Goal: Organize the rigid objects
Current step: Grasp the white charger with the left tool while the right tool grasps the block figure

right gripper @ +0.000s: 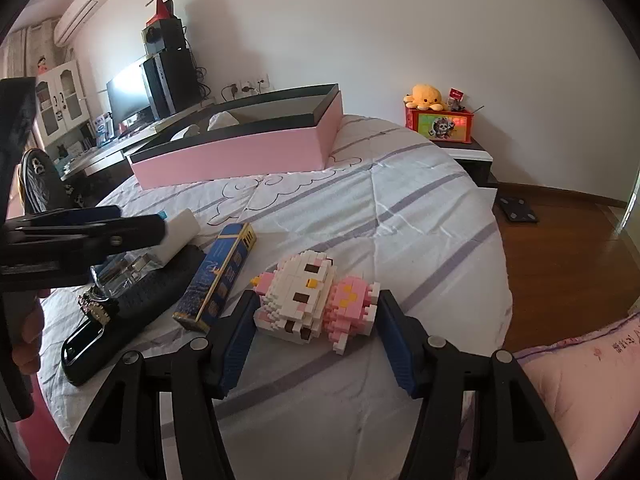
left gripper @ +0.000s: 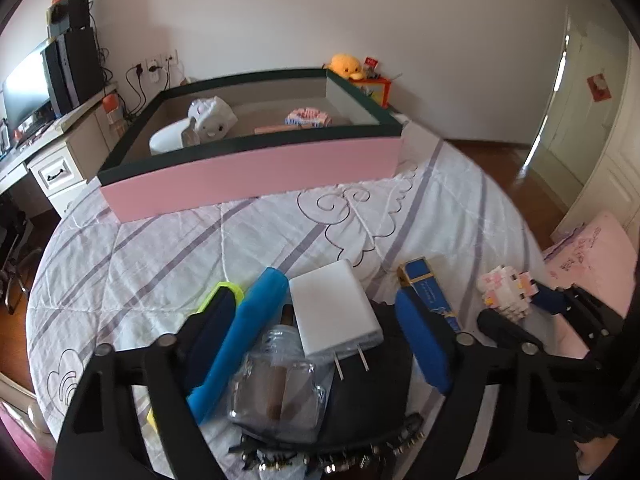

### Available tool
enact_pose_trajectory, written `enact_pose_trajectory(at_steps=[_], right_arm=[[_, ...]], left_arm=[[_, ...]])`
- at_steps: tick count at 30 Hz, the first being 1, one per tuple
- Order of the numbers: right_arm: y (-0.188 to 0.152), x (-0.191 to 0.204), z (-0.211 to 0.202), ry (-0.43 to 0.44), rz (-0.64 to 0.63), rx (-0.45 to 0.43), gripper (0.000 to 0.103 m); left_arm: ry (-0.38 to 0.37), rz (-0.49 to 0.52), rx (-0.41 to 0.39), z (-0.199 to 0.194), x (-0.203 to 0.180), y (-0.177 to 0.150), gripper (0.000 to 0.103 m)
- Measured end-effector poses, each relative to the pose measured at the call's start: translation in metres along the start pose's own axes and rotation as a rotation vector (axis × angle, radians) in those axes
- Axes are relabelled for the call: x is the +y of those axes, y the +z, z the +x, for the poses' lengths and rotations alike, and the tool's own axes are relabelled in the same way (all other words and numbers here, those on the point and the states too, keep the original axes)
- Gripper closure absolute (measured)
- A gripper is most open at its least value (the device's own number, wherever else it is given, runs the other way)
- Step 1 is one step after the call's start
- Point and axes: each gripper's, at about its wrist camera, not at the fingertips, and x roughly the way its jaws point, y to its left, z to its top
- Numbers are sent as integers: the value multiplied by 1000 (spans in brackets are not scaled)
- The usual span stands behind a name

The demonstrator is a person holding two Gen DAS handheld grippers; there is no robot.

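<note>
Straddling the block cat (right gripper: 316, 304), the right tongs (right gripper: 316, 340) stand released, one finger at each end of its long axis, which runs across the gap. It lies near the bed's (right gripper: 400, 232) right edge. The left tongs (left gripper: 320, 320), also released, hover over the white charger (left gripper: 334, 312), well short of the pink box (left gripper: 248, 176).

A white quilt (right gripper: 400, 208) with purple stripes covers the bed. At 1 o'clock in the right wrist view, a yellow plush octopus (right gripper: 425, 97) sits on a red box (right gripper: 440, 125), which stands on a dark nightstand (right gripper: 470, 152). At 10 o'clock stand a monitor (right gripper: 128, 98) and a black computer tower (right gripper: 172, 80) on a desk. A wooden floor (right gripper: 568, 248) lies at 3 o'clock. A pink pillow (right gripper: 580, 392) shows at 4 o'clock.
</note>
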Motion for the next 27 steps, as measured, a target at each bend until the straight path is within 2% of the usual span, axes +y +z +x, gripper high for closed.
enact_pose_trajectory(at_steps=[5,10,15,20,27], right_arm=[[2,-1,5,14,-10,-8,42],[2,0,7,9,-23,-21,42],[1,1,8,5,-35,-31,42],[2,-1,8,16,-33,-37,42],[3,-6,5,40,-4,-47,43]], left_arm=[[57,19,19,11,-2,3,32],[101,90,19,17,-17,5,43],[78,143,26,25,-29,11,58],[96,166,26,26,-33,12,58],[73,108,0,20,-25,14,59]])
